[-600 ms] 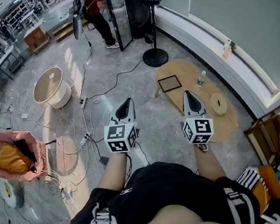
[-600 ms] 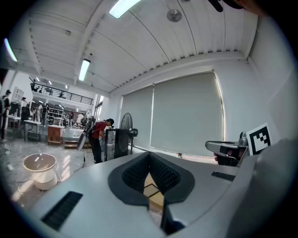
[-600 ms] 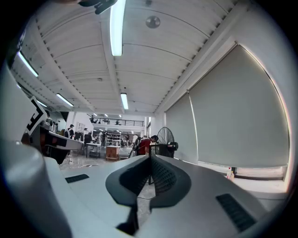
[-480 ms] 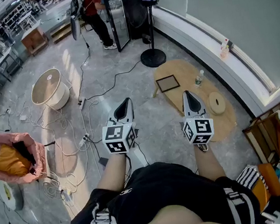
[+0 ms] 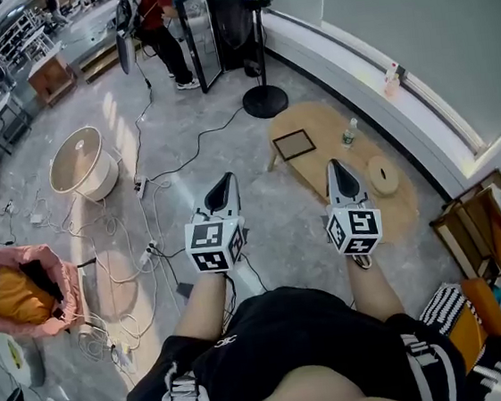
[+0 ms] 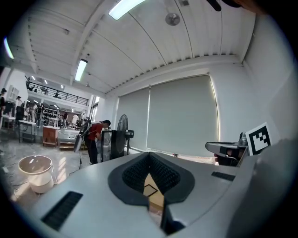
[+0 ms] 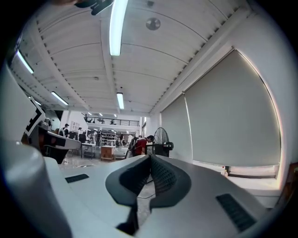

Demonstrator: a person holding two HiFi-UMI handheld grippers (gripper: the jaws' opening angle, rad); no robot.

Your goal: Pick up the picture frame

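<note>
Both tongs were closed with nothing between them. Left tongs [image 5: 224, 184] and right tongs [image 5: 333, 169] were held side by side, roughly level, above the floor. Ahead of them, nearer the right tongs, the picture frame [image 5: 294, 144] lay flat and untouched on the oval wooden desk [image 5: 311, 114]. A small bottle [image 5: 348, 133] stood just right of it, beyond the right tongs' tip.

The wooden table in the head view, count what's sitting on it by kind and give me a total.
Picture frame: 1
Bottle: 1
Round tan disc: 1
Total on the wooden table: 3
</note>
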